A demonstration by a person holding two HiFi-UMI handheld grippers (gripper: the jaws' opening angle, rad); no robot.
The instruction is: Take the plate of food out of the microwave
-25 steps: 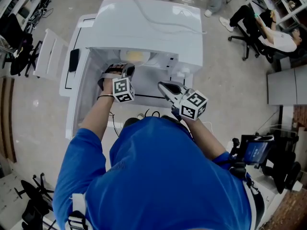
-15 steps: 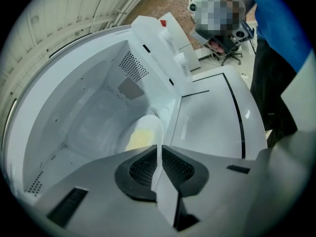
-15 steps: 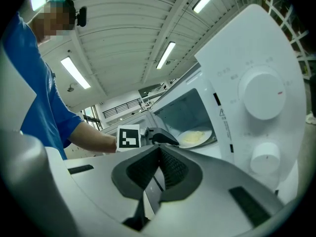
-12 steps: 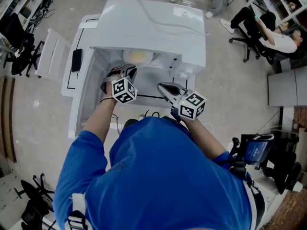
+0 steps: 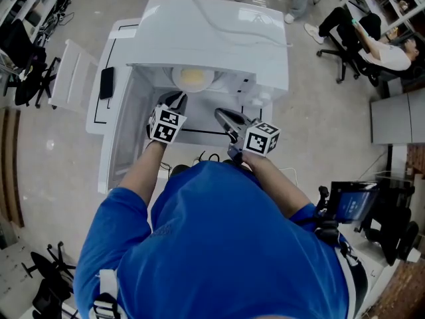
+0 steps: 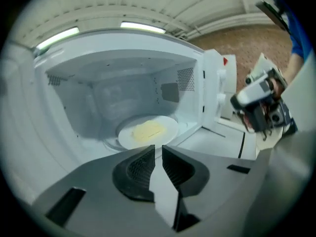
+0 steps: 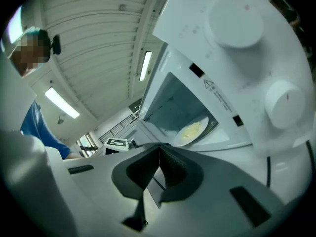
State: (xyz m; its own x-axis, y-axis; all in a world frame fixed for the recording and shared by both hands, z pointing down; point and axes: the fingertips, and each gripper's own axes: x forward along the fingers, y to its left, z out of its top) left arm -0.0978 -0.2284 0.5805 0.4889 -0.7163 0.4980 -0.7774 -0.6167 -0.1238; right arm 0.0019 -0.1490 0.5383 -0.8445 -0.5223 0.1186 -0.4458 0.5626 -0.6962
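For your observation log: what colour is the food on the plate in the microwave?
Pale yellow food; left gripper view.

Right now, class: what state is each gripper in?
Left gripper: barely open, empty.
Right gripper: closed, empty.
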